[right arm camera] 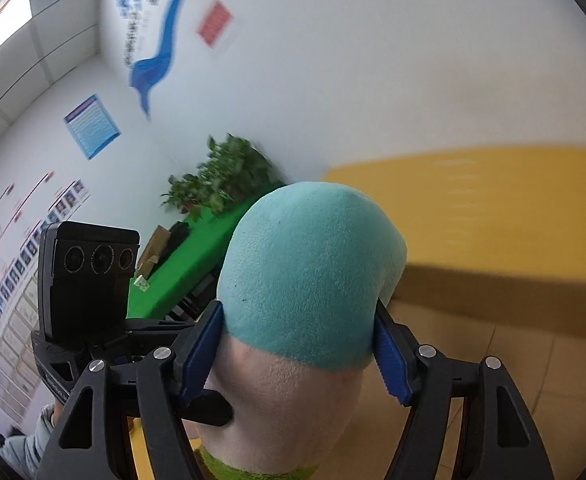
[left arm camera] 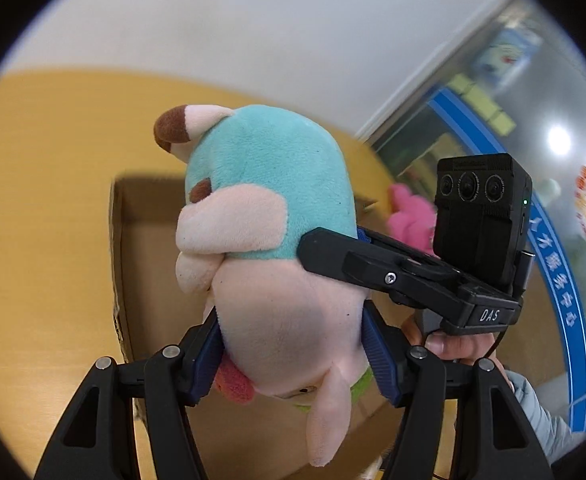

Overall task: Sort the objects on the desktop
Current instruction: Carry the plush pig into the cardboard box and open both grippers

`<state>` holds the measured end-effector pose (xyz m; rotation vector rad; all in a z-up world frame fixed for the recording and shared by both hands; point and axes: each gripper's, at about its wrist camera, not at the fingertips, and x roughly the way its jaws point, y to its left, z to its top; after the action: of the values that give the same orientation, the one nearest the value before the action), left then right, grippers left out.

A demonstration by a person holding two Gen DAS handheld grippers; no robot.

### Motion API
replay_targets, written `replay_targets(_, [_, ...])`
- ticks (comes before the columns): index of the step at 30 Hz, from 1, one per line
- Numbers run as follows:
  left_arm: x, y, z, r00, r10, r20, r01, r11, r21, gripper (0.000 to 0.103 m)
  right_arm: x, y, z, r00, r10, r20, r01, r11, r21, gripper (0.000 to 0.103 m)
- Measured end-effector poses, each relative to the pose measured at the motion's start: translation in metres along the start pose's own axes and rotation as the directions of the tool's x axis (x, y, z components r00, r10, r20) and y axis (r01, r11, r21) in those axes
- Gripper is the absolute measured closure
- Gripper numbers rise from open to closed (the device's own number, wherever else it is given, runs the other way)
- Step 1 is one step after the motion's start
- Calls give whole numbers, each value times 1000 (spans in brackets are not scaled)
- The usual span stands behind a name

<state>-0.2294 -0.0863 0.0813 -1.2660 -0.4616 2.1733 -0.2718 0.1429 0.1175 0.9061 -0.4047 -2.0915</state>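
Blue pads of the left gripper [left arm camera: 291, 354] press on both flanks of a plush toy [left arm camera: 269, 216], so that claw is clamped on the toy's pink lower half. In the left wrist view the toy fills the middle, teal above and pink below, with one brown-tipped ear at 11 o'clock. At 3 o'clock the right gripper [left arm camera: 357, 248] comes in from the side, one black finger laid on the toy's teal flank; its other finger is hidden behind the toy. Under the toy sits an open cardboard box [left arm camera: 123, 264] on a yellow table [left arm camera: 45, 152]. One pink plush [left arm camera: 409, 216] shows at 3 o'clock beyond the box's far edge; whether it lies inside cannot be told. A hand [left arm camera: 457, 346] holds the right gripper's handle at 4 o'clock.

In the right wrist view the right gripper [right arm camera: 299, 348] grips the same plush toy [right arm camera: 313, 272], a pad pressing on each side where teal meets pink. The box [right arm camera: 505, 292] lies at 3 o'clock, the table [right arm camera: 493, 200] beyond it. The left gripper's camera block stands at 9 o'clock, and a potted plant [right arm camera: 221, 176] sits far off at 11 o'clock.

Count: one teal toy, one pink plush, one box, two grippers.

Progress, as a judgement: the toy hangs over the box in both claws and is not yet set down. Lowering and release remain; no other desk objects show, so what else is left cannot be told.
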Motion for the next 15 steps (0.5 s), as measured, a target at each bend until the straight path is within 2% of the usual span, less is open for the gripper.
replay_targets(6, [39, 34, -3, 996, 54, -73, -61, 993, -100, 39, 45, -73, -33, 996, 8, -85, 7, 985, 173, 35])
replay_targets(9, [44, 35, -6, 989, 118, -94, -127, 987, -98, 38, 58, -88, -43, 992, 0, -124, 24, 981, 195, 36])
replay_targets(15, [37, 35, -12, 974, 198, -106, -209, 973, -99, 36, 72, -101, -53, 992, 29, -121, 3, 967, 253, 36])
